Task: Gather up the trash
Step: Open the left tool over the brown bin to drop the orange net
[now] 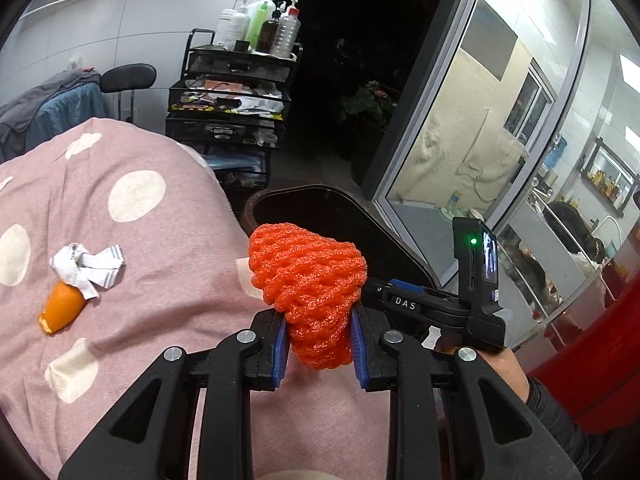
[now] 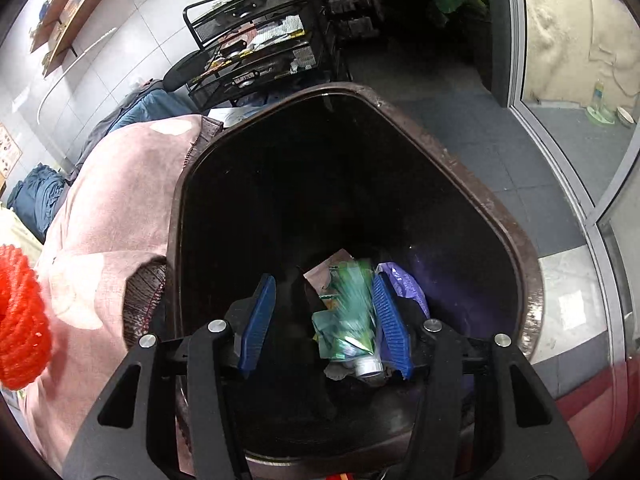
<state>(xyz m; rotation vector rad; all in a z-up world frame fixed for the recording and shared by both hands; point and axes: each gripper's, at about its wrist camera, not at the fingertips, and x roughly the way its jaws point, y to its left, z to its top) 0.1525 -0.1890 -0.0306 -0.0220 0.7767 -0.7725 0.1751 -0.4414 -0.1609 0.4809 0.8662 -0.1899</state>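
My left gripper (image 1: 318,344) is shut on an orange foam fruit net (image 1: 310,280), held above the pink dotted cloth (image 1: 132,264) near the dark bin (image 1: 320,208); the net also shows in the right wrist view (image 2: 20,320). A crumpled white wrapper (image 1: 86,270) and an orange peel (image 1: 62,306) lie on the cloth at the left. My right gripper (image 2: 328,320) is open over the bin's mouth (image 2: 460,168). A blurred green packet (image 2: 352,312) is just below its right finger, inside the bin, beside a purple wrapper (image 2: 404,284).
A black mesh cart (image 1: 232,92) with bottles stands behind the cloth. A glass door (image 1: 480,120) is at the right. A red object (image 1: 592,360) sits at the far right. Blue clothes (image 1: 60,108) hang on a chair at the back left.
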